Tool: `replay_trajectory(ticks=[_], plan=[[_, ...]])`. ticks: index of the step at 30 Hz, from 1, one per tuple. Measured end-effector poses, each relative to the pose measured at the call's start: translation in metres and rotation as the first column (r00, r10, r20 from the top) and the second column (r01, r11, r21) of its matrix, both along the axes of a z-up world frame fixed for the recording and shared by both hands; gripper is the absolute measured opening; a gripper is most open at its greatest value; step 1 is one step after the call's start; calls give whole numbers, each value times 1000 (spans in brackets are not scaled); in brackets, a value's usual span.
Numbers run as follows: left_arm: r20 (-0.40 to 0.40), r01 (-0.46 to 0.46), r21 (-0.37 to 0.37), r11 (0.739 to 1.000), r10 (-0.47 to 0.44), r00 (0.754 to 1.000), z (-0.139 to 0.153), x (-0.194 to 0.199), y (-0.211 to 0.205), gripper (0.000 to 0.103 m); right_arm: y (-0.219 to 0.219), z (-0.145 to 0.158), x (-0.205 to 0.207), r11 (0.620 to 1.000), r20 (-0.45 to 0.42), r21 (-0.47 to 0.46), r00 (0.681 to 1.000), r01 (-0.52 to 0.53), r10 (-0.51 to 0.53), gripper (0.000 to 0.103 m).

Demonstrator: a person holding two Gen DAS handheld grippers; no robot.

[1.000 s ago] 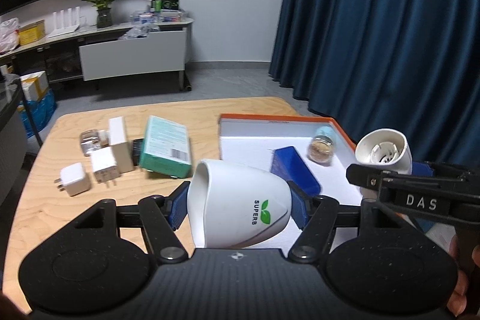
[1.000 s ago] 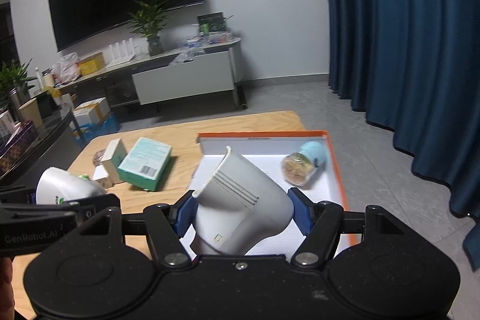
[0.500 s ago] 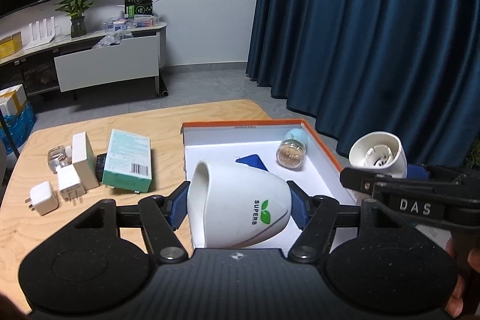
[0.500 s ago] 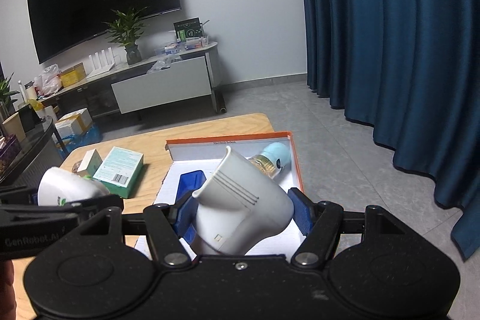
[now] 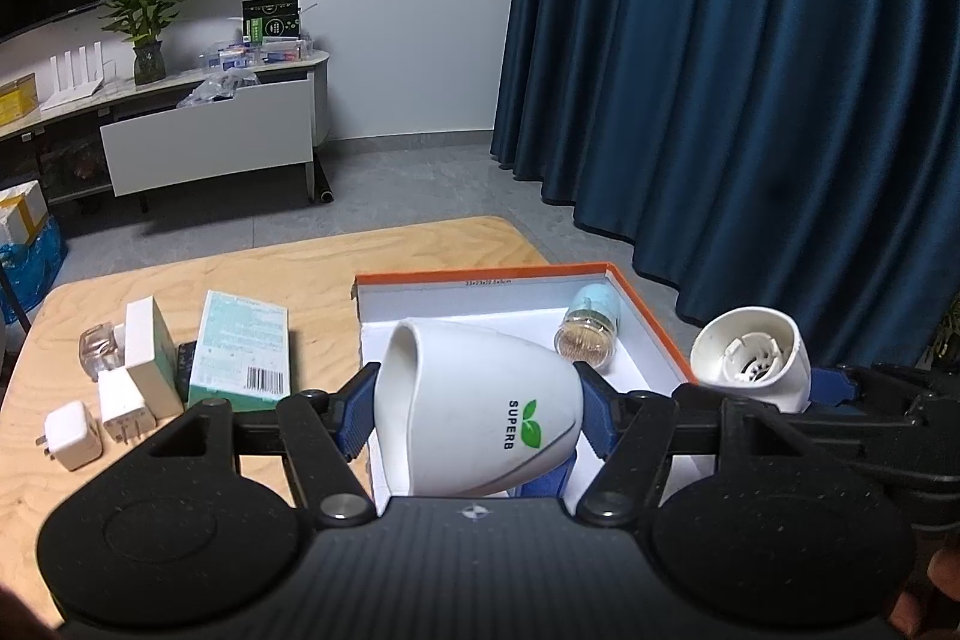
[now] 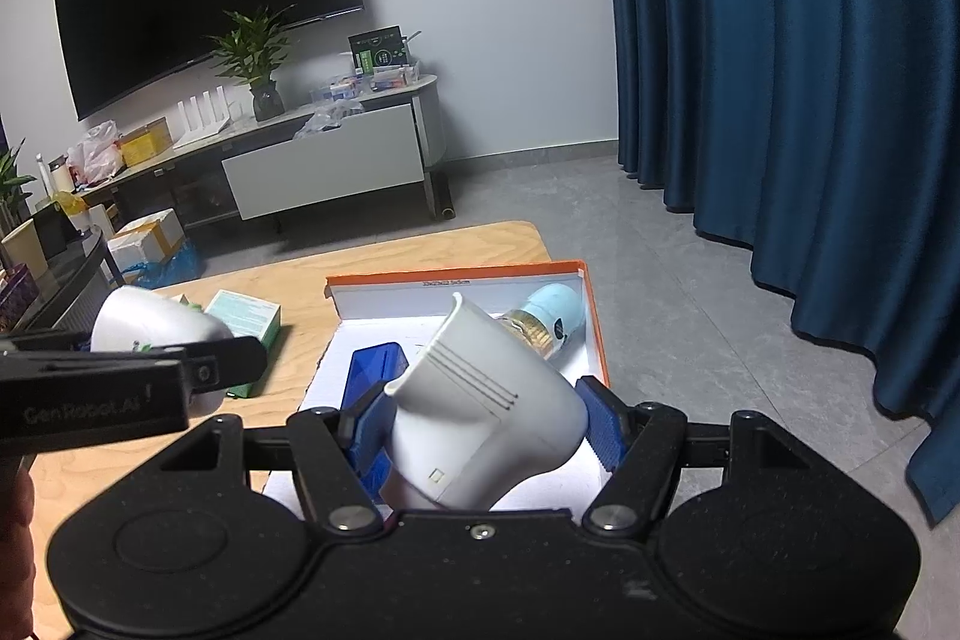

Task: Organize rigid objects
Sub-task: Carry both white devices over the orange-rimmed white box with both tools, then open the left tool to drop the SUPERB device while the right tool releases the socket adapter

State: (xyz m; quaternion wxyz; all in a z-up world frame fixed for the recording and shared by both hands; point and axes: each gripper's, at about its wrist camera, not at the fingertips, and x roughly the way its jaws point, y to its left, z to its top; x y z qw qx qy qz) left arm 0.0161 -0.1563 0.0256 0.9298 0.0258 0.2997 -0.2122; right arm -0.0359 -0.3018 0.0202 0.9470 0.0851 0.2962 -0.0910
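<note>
My left gripper (image 5: 474, 403) is shut on a white SUPERB cup (image 5: 480, 412), held on its side above the near part of the orange-rimmed white box (image 5: 651, 322). My right gripper (image 6: 480, 421) is shut on a white plastic nozzle-shaped part (image 6: 480, 400), held above the same box (image 6: 591, 316). The part also shows in the left wrist view (image 5: 750, 361), and the cup in the right wrist view (image 6: 150, 334). Inside the box lie a blue case (image 6: 375, 373) and a small jar with a pale blue cap (image 6: 543, 319).
On the wooden table (image 5: 300, 274) left of the box lie a teal carton (image 5: 243, 349), a white box (image 5: 150, 355), white chargers (image 5: 72, 433) and a small clear bottle (image 5: 96, 355). A TV cabinet (image 6: 324, 160) and blue curtain (image 6: 780, 70) stand beyond.
Both grippers, still holding their objects, have drawn back and risen; the table and box look smaller and farther in both views. The blue case is now mostly hidden behind the cup.
</note>
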Motion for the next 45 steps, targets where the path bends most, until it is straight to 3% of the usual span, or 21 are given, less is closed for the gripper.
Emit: replay_trajectory(ticks=[24,40,42,43,45], plan=[[-21,69,23,997,-68,997,-6,57,-37,67,-18,-23,35,1000,-41,19,999,11,-11,79],[-109,75,20,997,-72,991,-20,102,-53,67,-17,-32,49,1000,-45,18,999,-7,8,79],[-126,82,7,997,-80,989,-20,103,-53,69,-18,-31,47,1000,-40,20,999,-5,5,79],[-125,86,0,996,-85,988,-19,101,-52,77,-18,-30,47,1000,-34,21,999,-3,4,79],[-112,78,-4,997,-78,991,-15,98,-50,84,-19,-28,44,1000,-17,26,1000,0,0,79]])
